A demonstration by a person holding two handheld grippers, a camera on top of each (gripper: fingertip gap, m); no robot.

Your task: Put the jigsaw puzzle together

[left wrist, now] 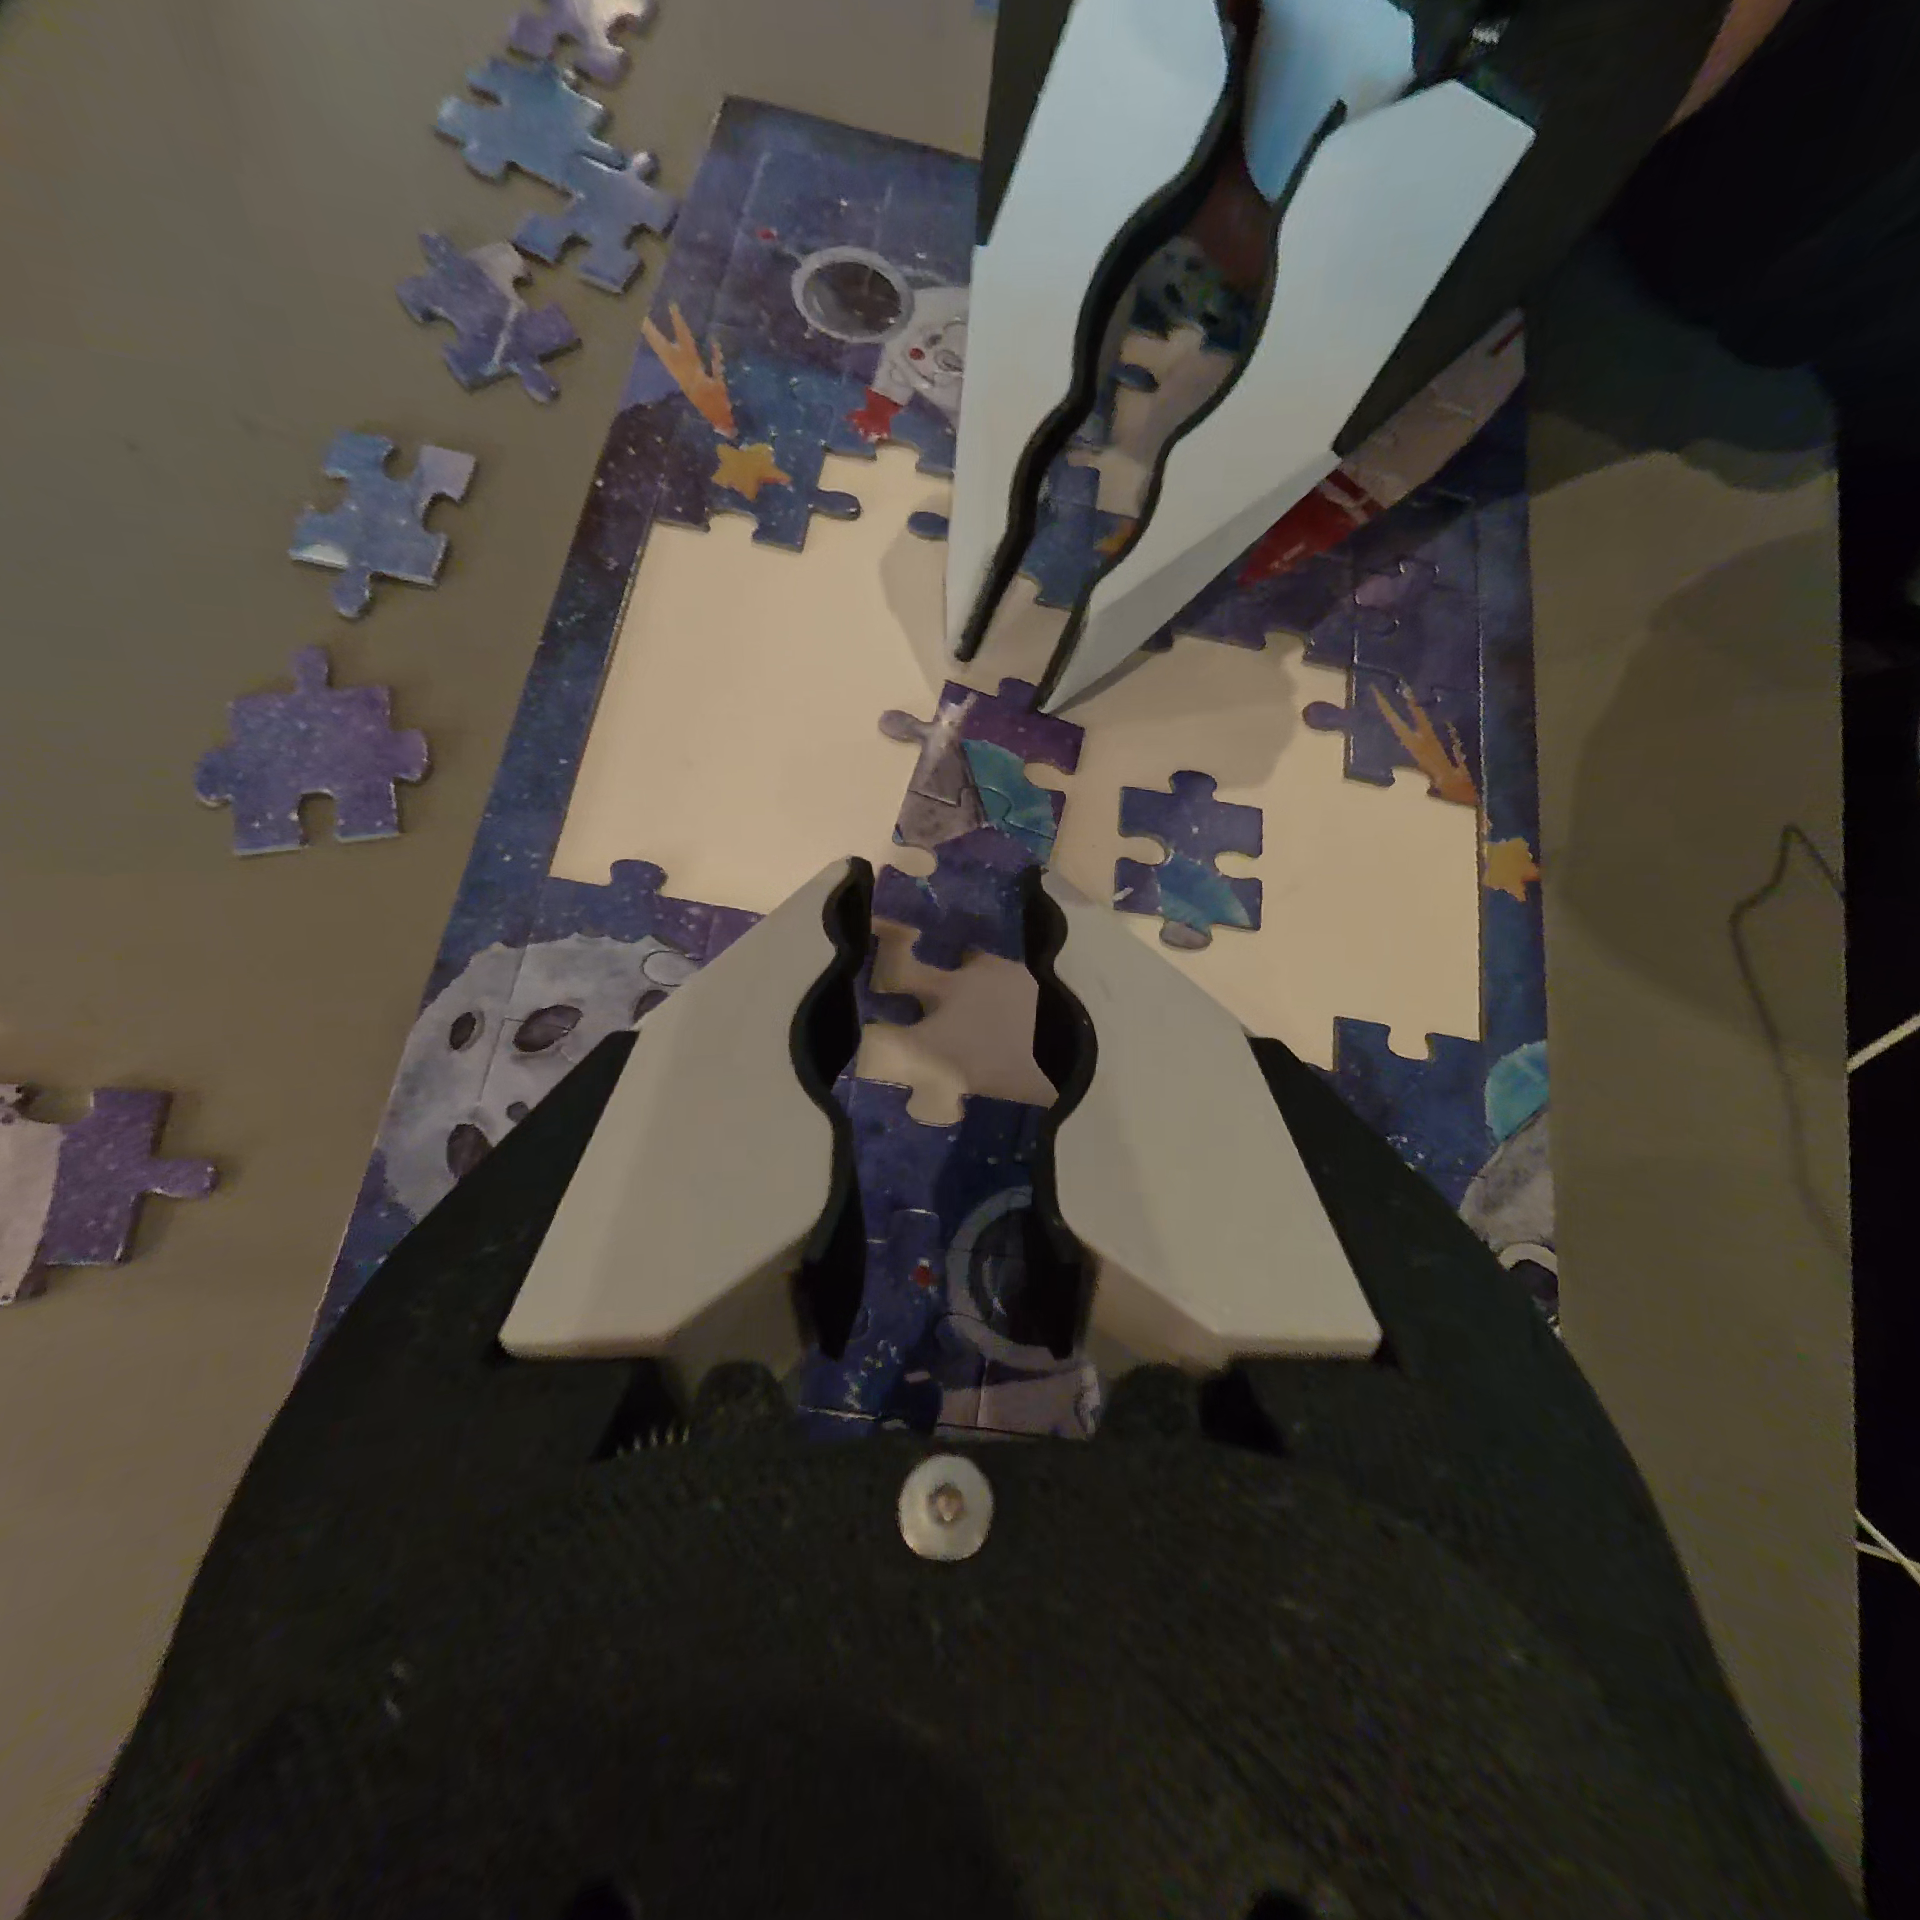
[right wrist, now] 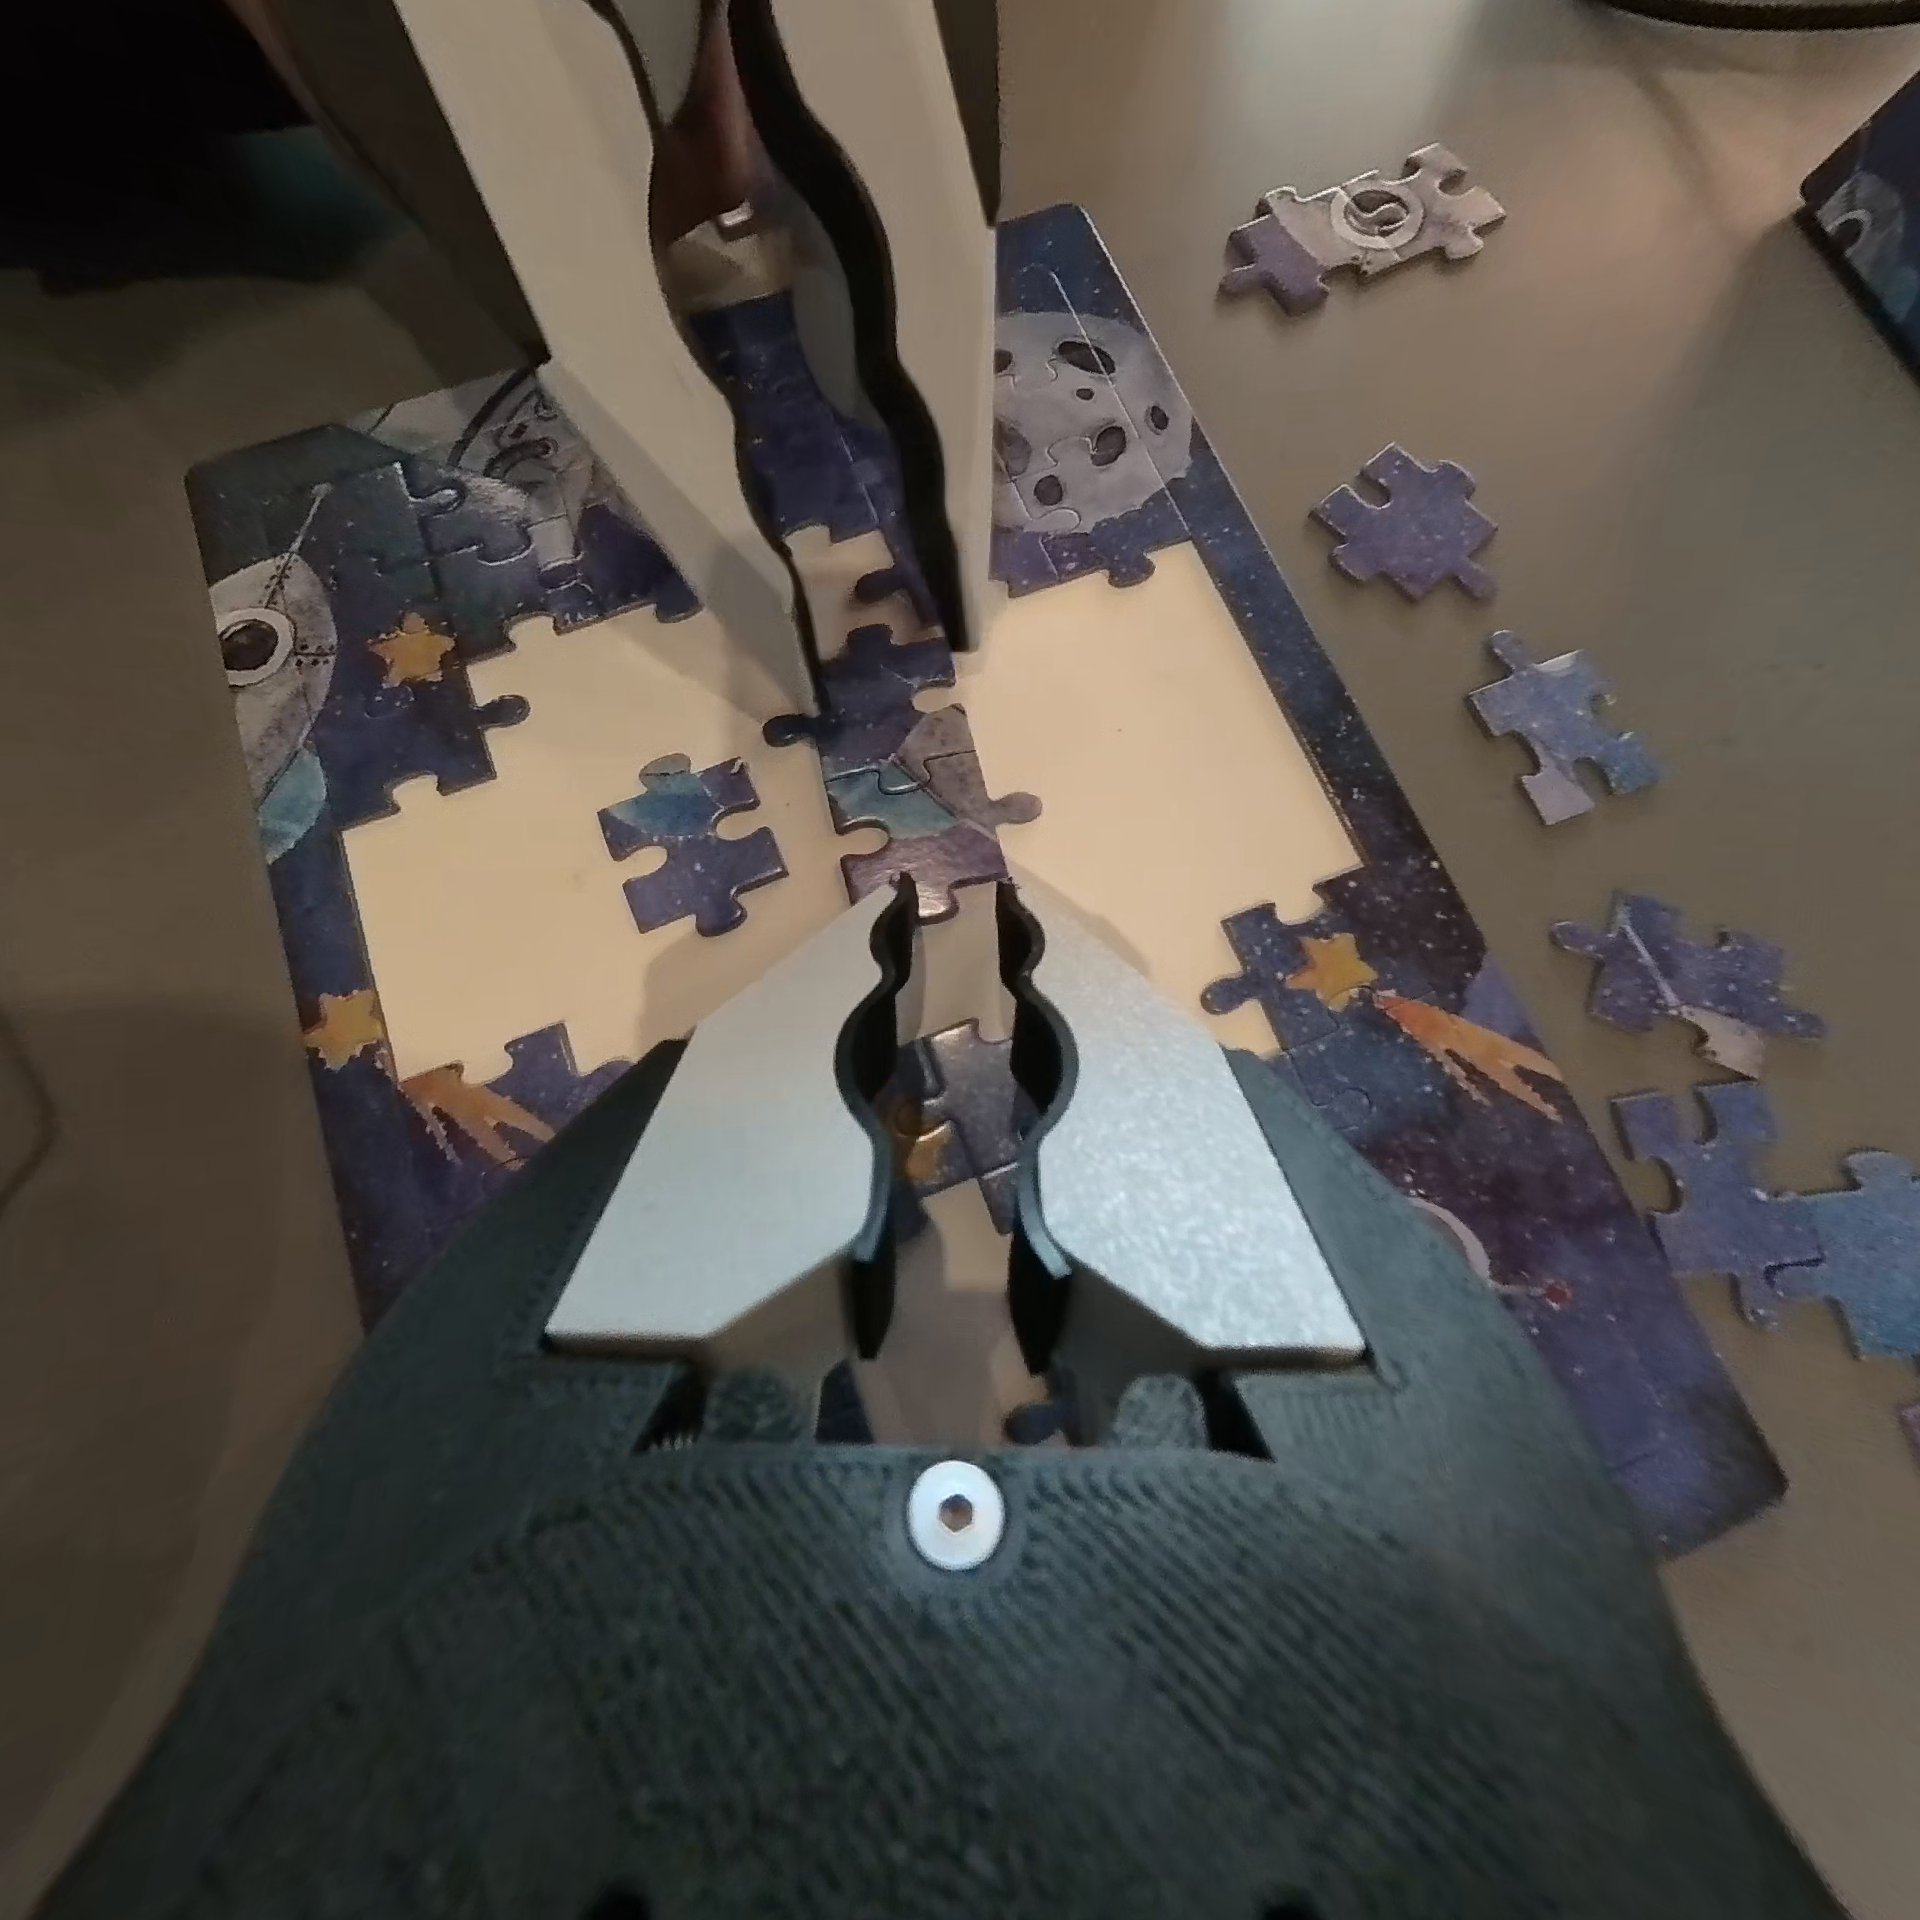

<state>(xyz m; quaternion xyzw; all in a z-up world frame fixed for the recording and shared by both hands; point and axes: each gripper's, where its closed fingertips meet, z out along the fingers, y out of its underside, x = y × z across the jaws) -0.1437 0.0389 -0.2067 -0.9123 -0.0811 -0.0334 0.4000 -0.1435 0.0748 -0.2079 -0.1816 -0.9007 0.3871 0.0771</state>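
Observation:
A space-themed jigsaw puzzle lies in a flat tray with a cream base [left wrist: 748,675], also in the right wrist view [right wrist: 1143,727]. Its border and corners are filled. A joined column of pieces [left wrist: 987,790] [right wrist: 914,810] stands in the middle gap. One loose blue piece [left wrist: 1190,857] [right wrist: 696,842] lies on the base beside it. My left gripper [left wrist: 943,883] [right wrist: 883,675] is open and empty over the near end of the column. My right gripper [right wrist: 954,896] [left wrist: 1013,681] is open a little and empty, with one fingertip at the purple piece at the column's far end.
Several loose pieces lie on the grey table beside the tray: a purple one [left wrist: 312,764] [right wrist: 1408,520], a blue one [left wrist: 379,520] [right wrist: 1558,738] and a grey-and-purple pair [left wrist: 104,1184] [right wrist: 1361,223]. A dark box corner [right wrist: 1870,260] is at the far right. A thin cable [left wrist: 1787,935] lies by the table edge. My hands' fingertips stand some 5 centimeters from each other. From either gripper's tips it is about 4 centimeters to the loose blue piece [left wrist: 1190,857]. My right wrist view [right wrist: 691,847] looks at it from another angle.

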